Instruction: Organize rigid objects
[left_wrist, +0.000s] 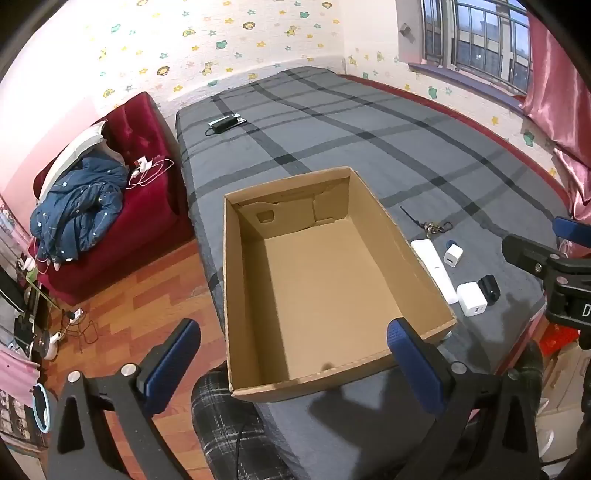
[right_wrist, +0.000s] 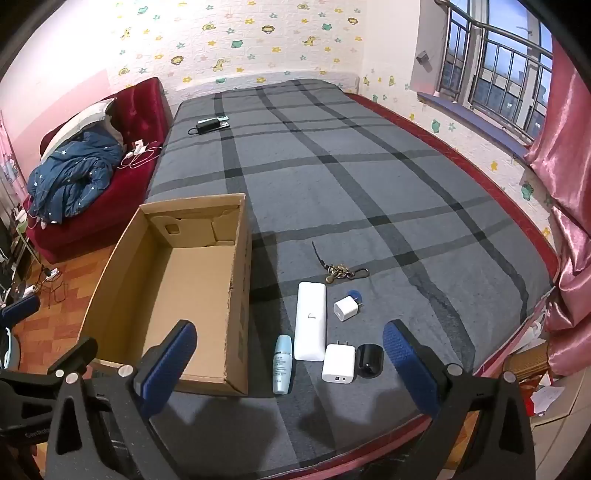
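Observation:
An empty open cardboard box sits on the near end of a grey plaid bed. Right of it lie a long white device, a pale blue bottle, a big white charger, a small white charger, a black rounded object and a key bunch. My left gripper hovers open above the box's near edge. My right gripper hangs open above the small items, touching none.
A black adapter with its cable lies at the far end of the bed. A red sofa with a blue quilt stands left, over wooden floor. Pink curtains hang at the right. A plaid-trousered leg shows below the box.

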